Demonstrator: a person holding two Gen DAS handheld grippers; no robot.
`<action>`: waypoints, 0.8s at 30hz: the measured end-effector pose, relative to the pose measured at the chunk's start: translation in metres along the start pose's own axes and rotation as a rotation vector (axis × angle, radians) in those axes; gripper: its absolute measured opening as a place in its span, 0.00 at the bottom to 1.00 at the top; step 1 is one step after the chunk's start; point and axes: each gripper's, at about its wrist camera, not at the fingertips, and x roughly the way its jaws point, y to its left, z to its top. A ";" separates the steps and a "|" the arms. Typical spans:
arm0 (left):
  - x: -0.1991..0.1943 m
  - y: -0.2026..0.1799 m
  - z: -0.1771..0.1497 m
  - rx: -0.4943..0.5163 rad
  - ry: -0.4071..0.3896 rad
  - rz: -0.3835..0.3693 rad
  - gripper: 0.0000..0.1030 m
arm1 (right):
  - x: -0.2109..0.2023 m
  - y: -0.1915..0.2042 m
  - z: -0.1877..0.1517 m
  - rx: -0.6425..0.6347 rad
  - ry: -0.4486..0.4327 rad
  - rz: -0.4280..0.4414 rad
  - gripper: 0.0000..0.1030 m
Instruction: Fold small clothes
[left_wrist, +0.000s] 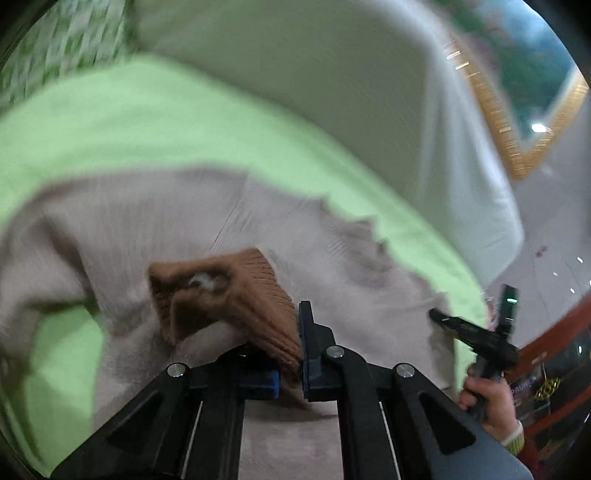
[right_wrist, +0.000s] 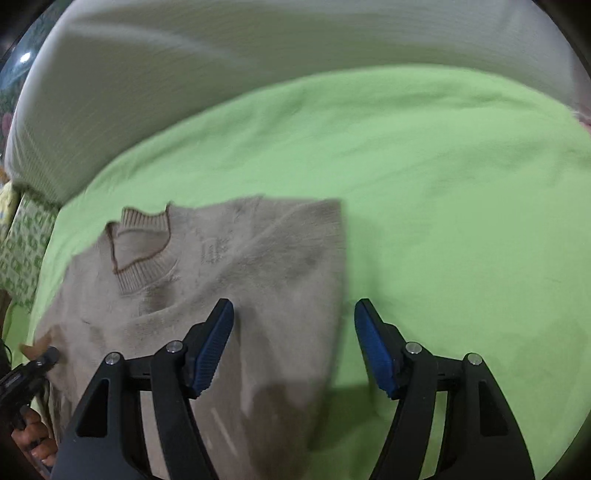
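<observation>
A beige knitted sweater (right_wrist: 207, 280) is being shown lying on a light-green sheet (right_wrist: 443, 206), its ribbed collar (right_wrist: 144, 254) toward ten o'clock in the right wrist view. A brown cuff (left_wrist: 229, 299) is being pinched between the closed jaws of the left gripper (left_wrist: 300, 354). The right gripper (right_wrist: 293, 343) is being held with jaws parted and empty, straddling the sweater's three-o'clock edge.
</observation>
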 end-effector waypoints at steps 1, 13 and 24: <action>-0.012 -0.002 0.000 0.021 -0.038 -0.018 0.06 | -0.005 0.001 0.004 -0.005 -0.027 0.006 0.11; -0.015 -0.004 0.001 0.218 -0.119 0.061 0.06 | -0.016 -0.012 0.001 0.008 -0.126 -0.107 0.08; -0.009 0.039 -0.011 0.068 0.091 0.215 0.38 | -0.043 0.020 -0.008 -0.040 -0.150 -0.179 0.71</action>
